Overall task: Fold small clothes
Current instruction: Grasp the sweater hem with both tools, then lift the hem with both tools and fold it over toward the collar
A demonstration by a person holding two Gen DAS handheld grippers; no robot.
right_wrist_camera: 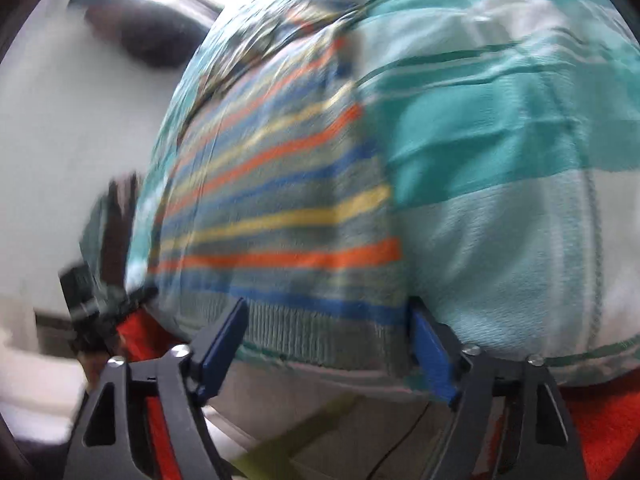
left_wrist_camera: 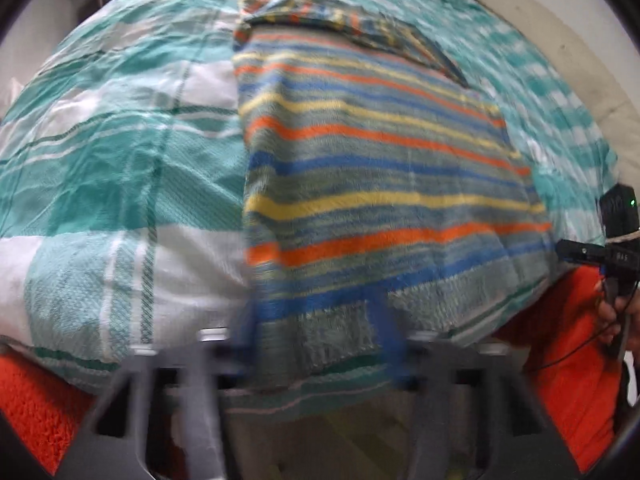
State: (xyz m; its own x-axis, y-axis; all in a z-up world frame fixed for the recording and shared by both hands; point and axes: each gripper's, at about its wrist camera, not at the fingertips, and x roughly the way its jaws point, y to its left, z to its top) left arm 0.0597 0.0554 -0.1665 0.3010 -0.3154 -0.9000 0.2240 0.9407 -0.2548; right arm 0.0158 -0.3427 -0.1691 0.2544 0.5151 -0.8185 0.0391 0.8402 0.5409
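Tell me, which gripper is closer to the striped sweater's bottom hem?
Left, though only just. The left gripper has its blurred fingers reaching over the hem, cloth between them. The right gripper stops with its open fingertips at the hem's edge, straddling it.

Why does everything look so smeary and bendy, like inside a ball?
Left wrist view: the fisheye lens bulges the teal-and-white cloth; the striped sweater is fairly sharp far off, smeared near the left gripper. Right wrist view: motion blur streaks nearly everything, though the right gripper stays crisp.
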